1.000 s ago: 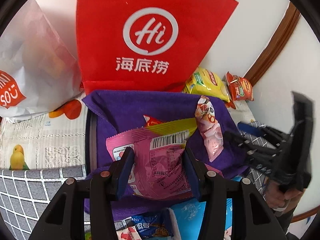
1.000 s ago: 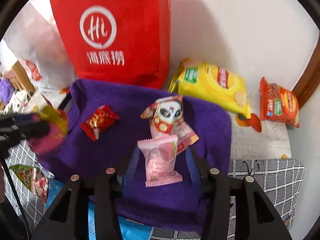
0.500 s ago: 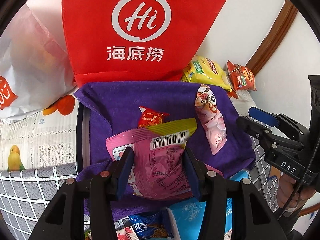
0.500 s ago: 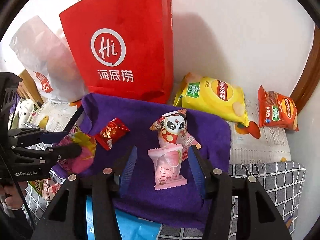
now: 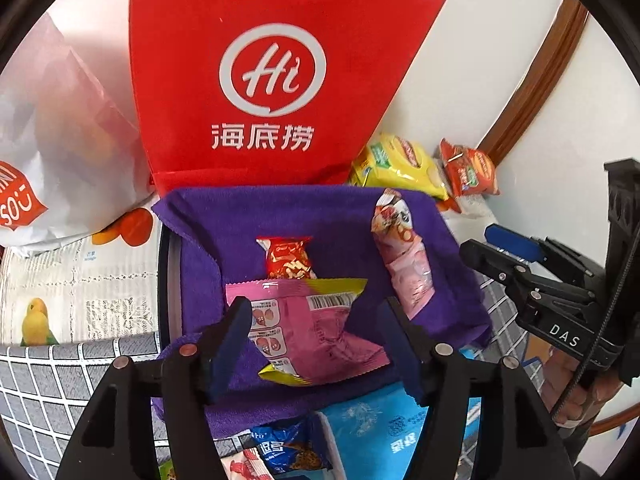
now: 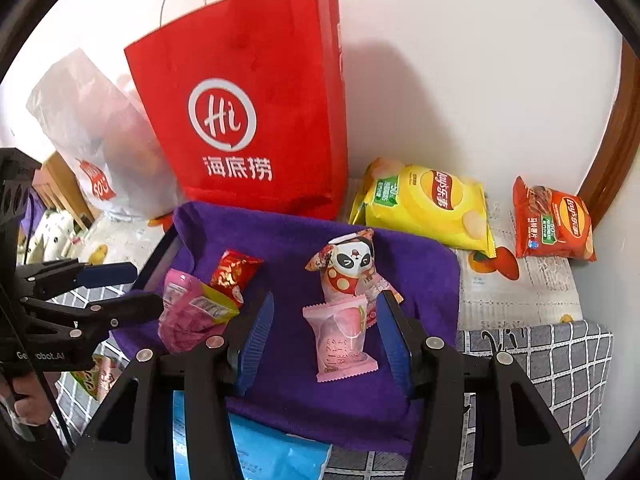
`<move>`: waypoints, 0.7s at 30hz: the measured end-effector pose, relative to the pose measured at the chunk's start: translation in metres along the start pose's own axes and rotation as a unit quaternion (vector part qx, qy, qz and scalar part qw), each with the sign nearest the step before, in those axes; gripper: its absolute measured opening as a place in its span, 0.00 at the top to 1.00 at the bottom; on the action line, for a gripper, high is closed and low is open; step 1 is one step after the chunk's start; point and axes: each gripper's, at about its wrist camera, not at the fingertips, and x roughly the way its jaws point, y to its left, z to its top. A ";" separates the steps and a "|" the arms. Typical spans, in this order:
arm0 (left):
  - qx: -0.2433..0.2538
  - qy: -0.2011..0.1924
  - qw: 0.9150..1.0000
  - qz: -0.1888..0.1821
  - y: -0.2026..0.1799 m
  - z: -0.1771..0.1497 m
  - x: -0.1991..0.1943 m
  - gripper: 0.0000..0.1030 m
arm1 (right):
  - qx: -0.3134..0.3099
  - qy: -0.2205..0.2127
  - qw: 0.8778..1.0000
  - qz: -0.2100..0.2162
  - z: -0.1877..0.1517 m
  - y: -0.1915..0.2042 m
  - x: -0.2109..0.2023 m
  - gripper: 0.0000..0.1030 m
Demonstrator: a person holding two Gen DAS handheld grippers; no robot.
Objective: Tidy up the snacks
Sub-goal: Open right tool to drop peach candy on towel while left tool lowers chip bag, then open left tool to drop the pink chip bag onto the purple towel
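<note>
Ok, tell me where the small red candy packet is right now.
The small red candy packet lies on the purple towel, toward its left side in the right wrist view, just behind the pink-and-yellow snack bag and in front of the red shopping bag.

The left tongs point(image 5: 316, 320) stand with fingers spread wide apart; the right tongs point(image 6: 326, 328) are also parted, gripping nothing.
</note>
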 end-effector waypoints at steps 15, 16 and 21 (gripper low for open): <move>0.029 -0.073 0.997 -0.010 -0.017 -0.002 -0.050 0.38 | 0.021 -0.023 0.999 -0.013 -0.026 0.019 -0.035 0.48; 0.032 -0.078 0.996 -0.007 -0.019 -0.003 -0.054 0.38 | 0.023 -0.023 0.999 -0.012 -0.029 0.020 -0.039 0.48; 0.038 -0.093 0.995 -0.015 -0.023 -0.005 -0.072 0.38 | 0.013 -0.030 0.999 -0.031 -0.044 0.027 -0.059 0.48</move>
